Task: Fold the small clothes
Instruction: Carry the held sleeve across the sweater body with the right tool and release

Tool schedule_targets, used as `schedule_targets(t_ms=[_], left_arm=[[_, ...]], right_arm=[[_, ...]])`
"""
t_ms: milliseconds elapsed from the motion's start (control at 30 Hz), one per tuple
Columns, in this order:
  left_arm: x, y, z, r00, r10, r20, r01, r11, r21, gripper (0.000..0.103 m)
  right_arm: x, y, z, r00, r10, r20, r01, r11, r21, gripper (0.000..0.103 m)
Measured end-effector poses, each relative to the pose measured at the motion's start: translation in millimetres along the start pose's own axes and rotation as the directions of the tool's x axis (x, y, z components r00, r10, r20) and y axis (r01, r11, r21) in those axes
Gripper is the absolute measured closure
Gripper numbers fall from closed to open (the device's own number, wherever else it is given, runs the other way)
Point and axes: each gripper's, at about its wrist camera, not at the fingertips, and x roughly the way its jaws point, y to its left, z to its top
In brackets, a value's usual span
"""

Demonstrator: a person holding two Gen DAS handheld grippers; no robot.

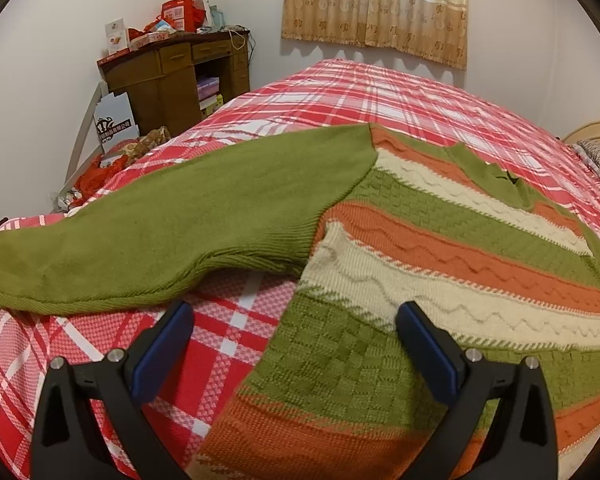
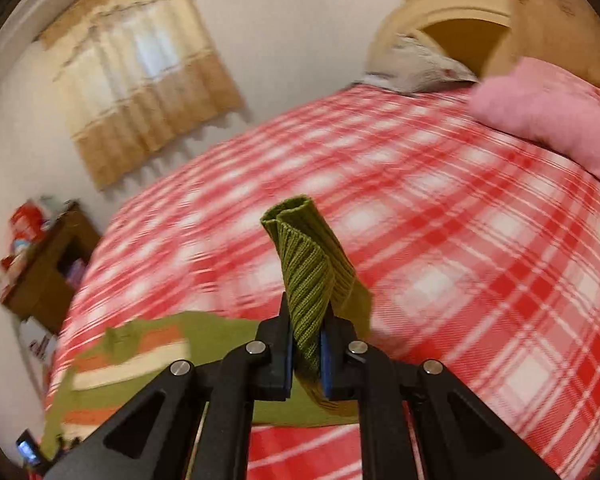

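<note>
Both grippers were over a bed. On the left gripper point(image 1: 294, 322), the two blue-padded fingers stood wide apart, hovering just above the lower body of a knitted sweater point(image 1: 440, 240) and gripping nothing. The right gripper point(image 2: 307, 344) had its jaws closed tight on a ribbed green cuff point(image 2: 308, 264), which stood up out of the jaws, folded over on itself with its rounded open end uppermost.

The sweater lay spread on a red, white and pink plaid bedspread point(image 1: 380, 92). Its body carried slanting bands of olive green, orange and cream, the orange and cream bands worked with raised zigzag lines and the green ones with a basket-weave check. A plain green sleeve point(image 1: 160, 232) stretched out to the left across the spread, mostly flat, with a ribbed edge along its lower side. A green V-shaped neckline point(image 1: 496, 178) showed toward the far right of the body. In the right wrist view the striped body appeared blurred at lower left, lying on the spread below and behind the gripper.

Beyond the bed, a brown wooden desk point(image 1: 172, 76) stood in the corner, piled with red and white boxes. A beige patterned curtain point(image 1: 376, 4) hung on the far wall. A pink pillow point(image 2: 548, 116) lay near the arched wooden headboard point(image 2: 456, 8).
</note>
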Motion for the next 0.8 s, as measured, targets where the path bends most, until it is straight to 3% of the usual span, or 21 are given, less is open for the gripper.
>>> schedule_targets(t_ms=[133,300,600,800], left_arm=[[-1.1,3.5,-1.2,1.0,-0.01,0.005,0.01,1.0,-0.004,0.0],[-1.8,6.3,-1.5,1.0,-0.026,0.014,0.026,1.0,-0.012,0.0],[-3.5,10.3,-3.2,0.998,-0.053,0.029,0.054,0.998,-0.021,0.0],[-5.3,15.8,-3.9,0.995,-0.088,0.049,0.09,0.995,-0.042,0.0]], right_arm=[[8.4,64.5,-15.0,0.992,0.121,-0.032,-0.122,0.992,-0.037,0.093],[32.5,146.5,-44.1,0.961,0.257,-0.105,-0.265,0.961,-0.074,0.093],[97.0,257.5,-104.9,0.904,0.356,-0.236,-0.387,0.917,-0.099,0.093],[130.9,296.2,-135.5,0.862,0.392,-0.323,-0.439,0.895,-0.085,0.093]])
